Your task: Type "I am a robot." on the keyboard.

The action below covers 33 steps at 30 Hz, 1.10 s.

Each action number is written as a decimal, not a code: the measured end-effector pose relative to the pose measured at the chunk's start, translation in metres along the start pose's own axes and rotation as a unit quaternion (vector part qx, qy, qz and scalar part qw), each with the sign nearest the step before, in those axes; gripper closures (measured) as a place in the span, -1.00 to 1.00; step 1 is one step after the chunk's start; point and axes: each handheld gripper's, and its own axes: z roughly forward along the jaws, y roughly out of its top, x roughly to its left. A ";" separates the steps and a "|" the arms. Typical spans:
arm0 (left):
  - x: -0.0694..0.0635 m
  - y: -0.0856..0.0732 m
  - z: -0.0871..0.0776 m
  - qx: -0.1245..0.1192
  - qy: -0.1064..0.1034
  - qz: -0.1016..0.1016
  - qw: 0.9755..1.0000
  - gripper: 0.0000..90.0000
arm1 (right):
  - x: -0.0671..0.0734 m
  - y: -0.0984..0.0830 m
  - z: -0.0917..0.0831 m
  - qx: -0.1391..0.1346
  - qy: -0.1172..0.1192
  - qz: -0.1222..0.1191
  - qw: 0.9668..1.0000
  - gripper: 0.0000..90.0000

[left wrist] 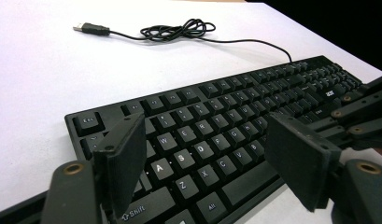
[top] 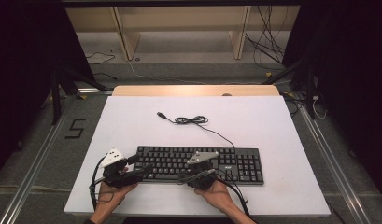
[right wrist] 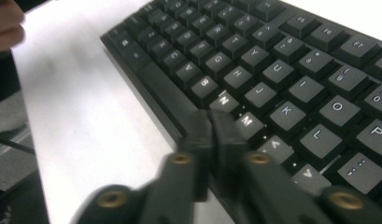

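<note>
A black keyboard (top: 200, 164) lay on the white surface (top: 132, 126), close to the person's edge and a little right of centre. Its cable (top: 198, 122) ran back from the rear edge into a loose tangle, ending in a USB plug (left wrist: 90, 29) that rested bare on the surface. The left claw (top: 141, 171) hung over the keyboard's left end with its jaws spread wide apart, holding nothing; in the left gripper view the letter keys showed between them. The right claw (right wrist: 211, 140) sat at the keyboard's front edge, near the N and M keys, its jaws pressed together with nothing between them (the right gripper view was blurred, so whether the tips touched the keyboard could not be told). A hand (top: 113, 193) held each gripper from below.
</note>
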 end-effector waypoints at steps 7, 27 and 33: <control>0.002 0.000 0.002 0.004 0.006 -0.004 1.000 -0.29 | -0.004 0.003 -0.010 -0.031 0.016 0.020 0.999 0.48; 0.012 -0.002 0.014 0.041 0.032 -0.006 0.999 0.72 | -0.001 0.006 -0.023 -0.054 0.025 0.021 0.998 -0.07; 0.012 -0.001 0.017 0.051 0.038 0.001 0.998 0.93 | -0.001 0.006 -0.026 -0.059 0.022 0.021 0.998 -0.12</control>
